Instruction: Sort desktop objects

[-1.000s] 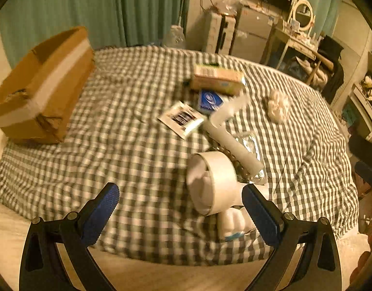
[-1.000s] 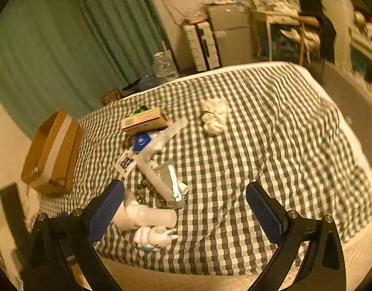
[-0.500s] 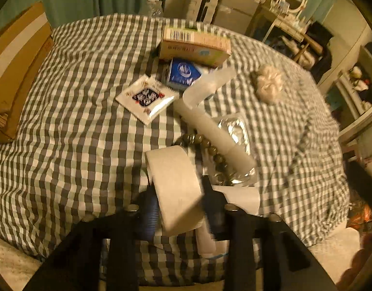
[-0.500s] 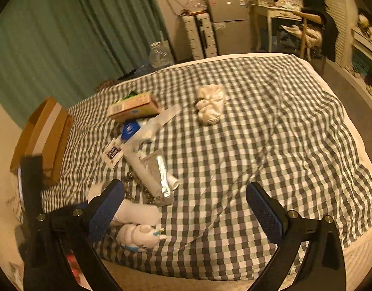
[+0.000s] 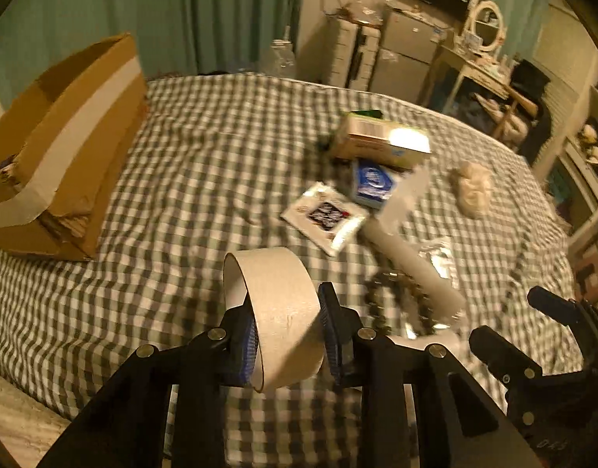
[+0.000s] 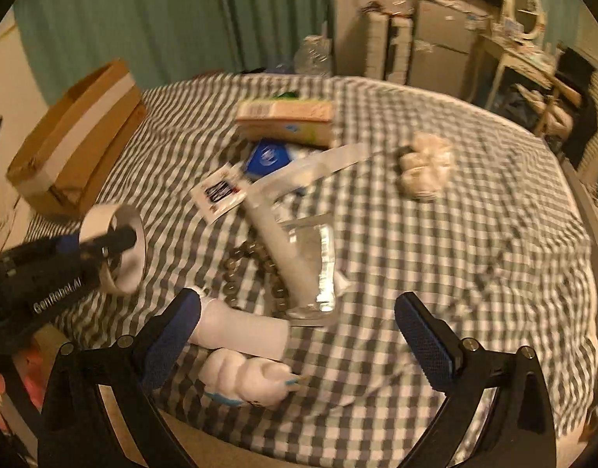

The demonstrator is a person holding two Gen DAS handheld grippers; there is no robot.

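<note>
Left gripper [image 5: 288,329] is clamping the wide beige tape roll [image 5: 273,314] above the checked cloth [image 5: 189,179]; right gripper [image 6: 299,329] is gaping open, holding nothing.

Home bedroom: checked bedspread [image 6: 435,257], green curtains [image 5: 205,15], vanity w/ round mirror [image 5: 488,25].

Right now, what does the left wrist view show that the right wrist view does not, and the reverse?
Only the left wrist view shows the left gripper from behind, its jaws shut on the tape roll. Only the right wrist view shows the right gripper with jaws open and the white plush toy under it. Both show the cardboard box, the bead bracelet and the checked cloth.
</note>
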